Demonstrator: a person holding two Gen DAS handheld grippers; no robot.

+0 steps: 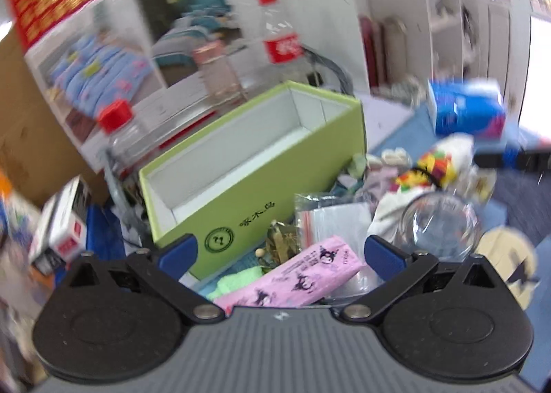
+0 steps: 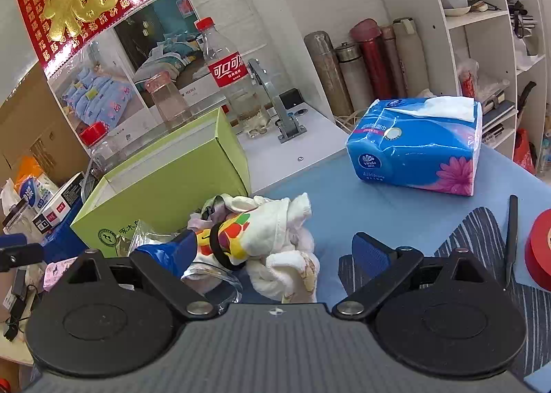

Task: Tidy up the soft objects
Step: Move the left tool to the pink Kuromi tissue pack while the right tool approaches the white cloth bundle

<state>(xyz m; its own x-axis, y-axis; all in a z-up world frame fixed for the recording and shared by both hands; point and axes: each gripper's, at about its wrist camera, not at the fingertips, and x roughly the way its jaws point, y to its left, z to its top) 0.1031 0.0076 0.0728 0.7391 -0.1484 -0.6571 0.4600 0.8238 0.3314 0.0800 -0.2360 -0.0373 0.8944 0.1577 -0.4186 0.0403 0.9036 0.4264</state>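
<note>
A green open-top box (image 1: 261, 159) with a white, empty inside stands on the blue table; it also shows in the right wrist view (image 2: 165, 186). My left gripper (image 1: 280, 252) is open above a pink tissue pack (image 1: 296, 279) and a green cloth (image 1: 237, 281). My right gripper (image 2: 275, 248) is open around a white cloth bundle with coloured print (image 2: 272, 234), which also shows in the left wrist view (image 1: 437, 166). A blue tissue pack (image 2: 416, 148) lies at the back right.
Plastic bottles (image 2: 224, 69) and a jar (image 2: 165, 100) stand behind the box. A glass bowl (image 1: 440, 224) and plastic bags (image 1: 330, 221) lie by the cloths. Flasks (image 2: 365, 59) line the wall. A red tape roll (image 2: 540, 248) and a black tool (image 2: 509, 238) lie right.
</note>
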